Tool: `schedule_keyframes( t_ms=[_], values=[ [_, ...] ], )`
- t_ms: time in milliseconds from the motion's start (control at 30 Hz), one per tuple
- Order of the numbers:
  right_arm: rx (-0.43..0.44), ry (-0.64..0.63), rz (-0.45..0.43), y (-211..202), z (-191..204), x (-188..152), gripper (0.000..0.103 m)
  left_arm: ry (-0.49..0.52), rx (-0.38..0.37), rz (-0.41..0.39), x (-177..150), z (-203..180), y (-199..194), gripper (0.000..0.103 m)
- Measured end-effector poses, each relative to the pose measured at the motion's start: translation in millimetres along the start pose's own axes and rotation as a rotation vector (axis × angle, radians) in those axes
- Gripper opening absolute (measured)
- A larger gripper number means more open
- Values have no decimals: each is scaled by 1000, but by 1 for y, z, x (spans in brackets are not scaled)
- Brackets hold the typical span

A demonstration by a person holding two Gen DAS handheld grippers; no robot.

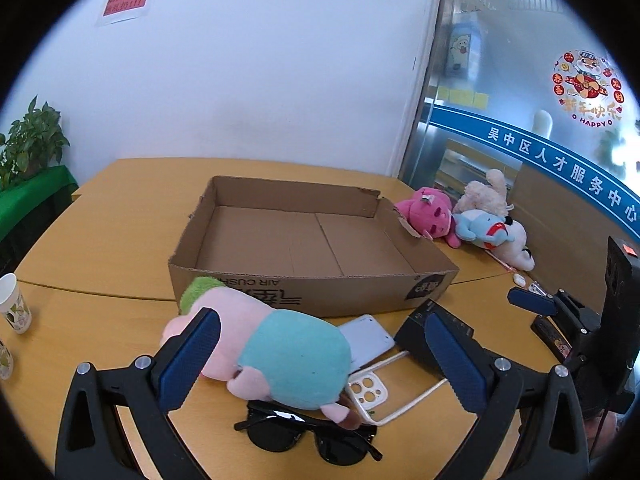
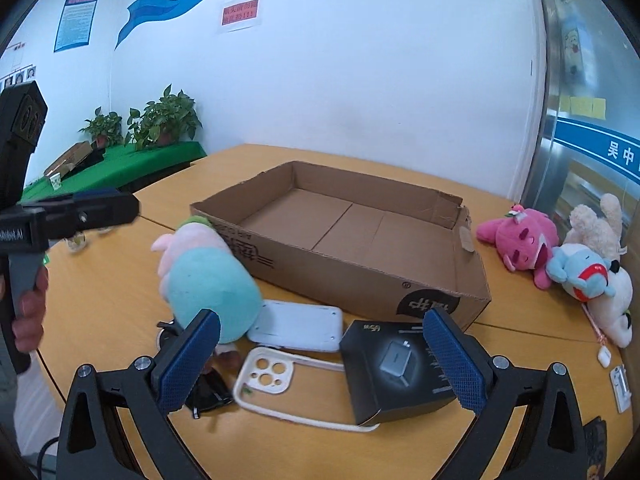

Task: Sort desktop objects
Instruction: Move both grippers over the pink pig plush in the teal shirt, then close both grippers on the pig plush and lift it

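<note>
An empty cardboard box point(image 1: 312, 284) point(image 2: 360, 280) sits mid-table. In front of it lie a pink plush in a teal shirt point(image 1: 280, 352) point(image 2: 208, 280), a light blue device point(image 1: 370, 340) point(image 2: 296, 326), a white phone case point(image 1: 384, 392) point(image 2: 264, 376), black sunglasses point(image 1: 308, 434) point(image 2: 208, 394) and a black carton point(image 1: 436, 334) point(image 2: 396, 368). My left gripper point(image 1: 320, 360) is open, its fingers either side of the plush and above it. My right gripper point(image 2: 320, 360) is open, low over the phone case and carton.
A pile of plush toys lies right of the box: pink point(image 1: 428, 212) point(image 2: 520, 240), blue point(image 1: 484, 228) point(image 2: 580, 272), cream point(image 1: 484, 194) point(image 2: 596, 224). A paper cup point(image 1: 12, 304) stands at the left table edge. Small white items point(image 2: 604, 354) lie at the right. Potted plants point(image 2: 160, 120) stand behind.
</note>
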State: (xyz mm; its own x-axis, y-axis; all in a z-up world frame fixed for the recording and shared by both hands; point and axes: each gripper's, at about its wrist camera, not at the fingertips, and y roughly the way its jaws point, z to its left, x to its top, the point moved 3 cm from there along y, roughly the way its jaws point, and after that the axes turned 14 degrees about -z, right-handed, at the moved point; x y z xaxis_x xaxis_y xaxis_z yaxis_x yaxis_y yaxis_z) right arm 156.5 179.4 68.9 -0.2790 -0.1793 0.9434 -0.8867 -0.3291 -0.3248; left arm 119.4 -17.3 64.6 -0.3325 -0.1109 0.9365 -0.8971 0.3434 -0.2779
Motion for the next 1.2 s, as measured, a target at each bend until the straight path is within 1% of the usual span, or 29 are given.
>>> schedule_keyframes(
  t_ms=[100, 167, 233, 333, 400, 533, 667, 833, 933, 1100, 1200],
  values=[
    [-4, 2, 3, -9, 6, 0, 103, -26, -36, 21, -4, -9, 1, 102],
    [-1, 9, 4, -14, 9, 1, 103, -26, -58, 31, -5, -14, 0, 102],
    [6, 18, 10, -16, 12, 1, 103, -25, -60, 43, -5, -18, 0, 102],
    [51, 31, 21, -16, 18, 1, 103, -44, -67, 59, -7, -18, 2, 102],
    [87, 45, 57, -11, 22, -1, 103, -53, -68, 70, -9, -17, 4, 102],
    [92, 60, 69, -4, 25, -4, 103, -75, -57, 92, -13, -8, 9, 102],
    [80, 47, 86, 8, 28, -5, 103, -88, -53, 108, -12, 1, 15, 102],
    [110, 18, 135, 32, 36, -7, 103, -107, -47, 128, -10, 17, 30, 102],
    [137, 8, 141, 46, 39, -6, 103, -130, -44, 148, -12, 32, 40, 102],
    [208, 43, 150, 71, 41, -5, 103, -250, -17, 194, -23, 73, 58, 102],
    [264, 33, 189, 88, 49, -8, 103, -321, -13, 236, -37, 93, 68, 102]
  ],
)
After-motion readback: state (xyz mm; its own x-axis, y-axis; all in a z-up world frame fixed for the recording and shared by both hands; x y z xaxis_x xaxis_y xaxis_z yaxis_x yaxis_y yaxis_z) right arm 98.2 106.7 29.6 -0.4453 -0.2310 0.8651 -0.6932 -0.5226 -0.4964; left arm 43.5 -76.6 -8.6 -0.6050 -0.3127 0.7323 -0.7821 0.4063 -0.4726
